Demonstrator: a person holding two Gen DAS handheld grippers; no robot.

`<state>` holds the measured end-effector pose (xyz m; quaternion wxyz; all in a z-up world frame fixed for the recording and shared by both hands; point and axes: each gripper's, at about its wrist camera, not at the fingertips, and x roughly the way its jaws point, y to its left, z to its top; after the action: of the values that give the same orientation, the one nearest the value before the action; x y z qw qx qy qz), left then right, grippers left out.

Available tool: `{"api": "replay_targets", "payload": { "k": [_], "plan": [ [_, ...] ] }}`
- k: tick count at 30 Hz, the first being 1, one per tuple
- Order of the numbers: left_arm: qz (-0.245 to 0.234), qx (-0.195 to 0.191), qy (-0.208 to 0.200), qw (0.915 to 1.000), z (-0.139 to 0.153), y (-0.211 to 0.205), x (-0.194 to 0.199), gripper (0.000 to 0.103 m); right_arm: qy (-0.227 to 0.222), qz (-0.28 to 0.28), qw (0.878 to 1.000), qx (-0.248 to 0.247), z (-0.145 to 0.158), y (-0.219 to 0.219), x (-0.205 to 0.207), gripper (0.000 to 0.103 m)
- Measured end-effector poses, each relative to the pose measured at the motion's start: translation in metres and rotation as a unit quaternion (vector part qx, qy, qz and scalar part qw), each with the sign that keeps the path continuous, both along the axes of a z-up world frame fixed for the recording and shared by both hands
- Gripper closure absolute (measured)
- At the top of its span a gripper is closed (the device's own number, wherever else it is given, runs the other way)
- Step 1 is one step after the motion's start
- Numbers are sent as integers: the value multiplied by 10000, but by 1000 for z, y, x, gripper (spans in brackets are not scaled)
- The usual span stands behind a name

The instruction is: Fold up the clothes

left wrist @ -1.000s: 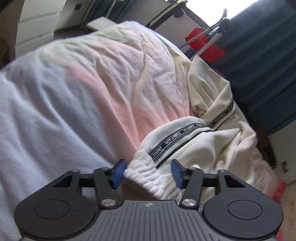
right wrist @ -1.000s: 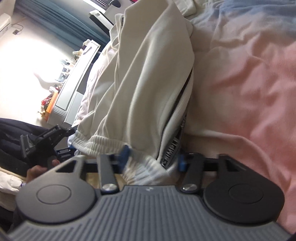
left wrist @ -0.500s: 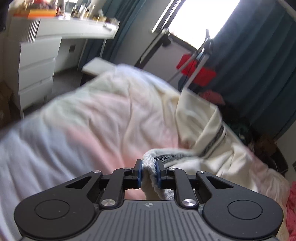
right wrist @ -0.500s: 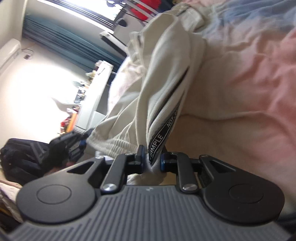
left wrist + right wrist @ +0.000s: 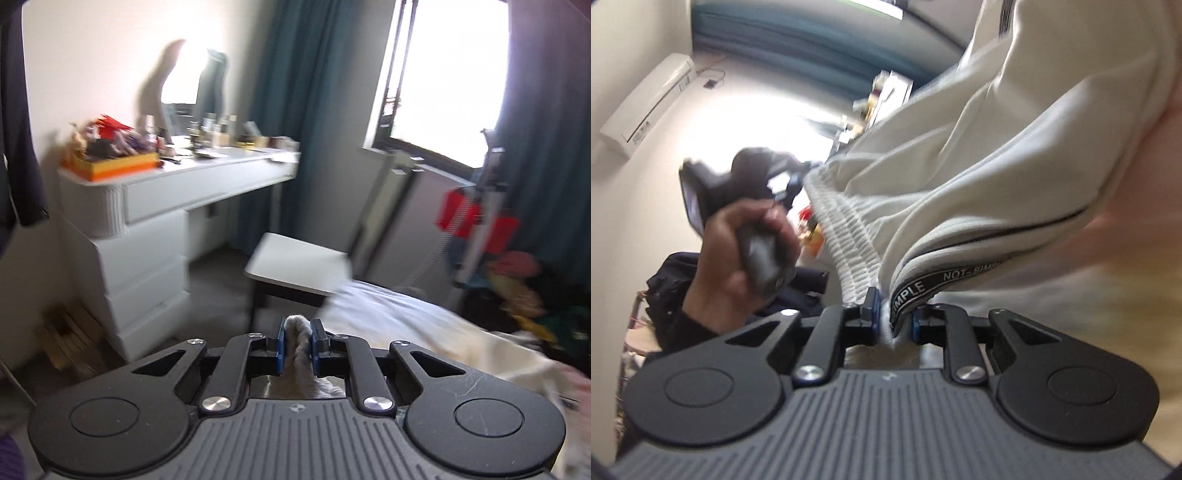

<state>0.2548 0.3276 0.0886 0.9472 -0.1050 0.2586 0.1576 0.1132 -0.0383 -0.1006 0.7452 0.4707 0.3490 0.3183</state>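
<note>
The left gripper (image 5: pixel 297 341) and the right gripper (image 5: pixel 893 320) each clamp the ribbed waistband of the cream trousers (image 5: pixel 1015 147), which stretch, somewhat blurred, toward the frame's upper right.

Both wrist views look close along their tools, sharing the cream trousers (image 5: pixel 979 192).

The waistband (image 5: pixel 846 236) stretches between my jaws; trousers (image 5: pixel 1015 147) hang beyond it; bed (image 5: pixel 399 314) below, stool (image 5: pixel 295 264) behind.
</note>
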Motion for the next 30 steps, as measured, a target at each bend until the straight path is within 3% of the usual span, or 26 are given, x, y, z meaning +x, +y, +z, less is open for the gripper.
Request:
{"api": "replay_targets", "payload": {
  "k": [4, 8, 12, 15, 19, 21, 23, 26, 30],
  "plan": [
    [129, 98, 228, 9996, -30, 38, 57, 89, 310, 299, 9991, 49, -23, 64, 46, 83],
    [127, 112, 557, 9983, -82, 52, 104, 89, 438, 395, 9981, -153, -36, 94, 75, 83],
    [244, -354, 976, 9943, -129, 66, 130, 88, 623, 677, 9944, -517, -47, 112, 91, 81],
    [209, -490, 1157, 9919, -143, 74, 130, 86, 495, 917, 9923, -673, -45, 114, 92, 80],
    [217, -293, 1131, 9929, -129, 71, 108, 74, 636, 1036, 9899, -732, -38, 105, 87, 71],
    [150, -266, 1156, 9928, -116, 63, 93, 54, 695, 1037, 9891, -781, -31, 98, 78, 52],
    [-31, -144, 1172, 9930, -98, 50, 76, 47, 623, 1007, 9895, -831, -16, 87, 66, 16],
    [-190, 202, 1115, 9934, -69, 25, 45, 36, 245, 972, 9895, -1045, 19, 67, 44, 16],
    [-495, 41, 763, 9958, -32, -18, -8, 26, -436, 732, 9823, -1670, 66, 32, 14, 16]
  ]
}}
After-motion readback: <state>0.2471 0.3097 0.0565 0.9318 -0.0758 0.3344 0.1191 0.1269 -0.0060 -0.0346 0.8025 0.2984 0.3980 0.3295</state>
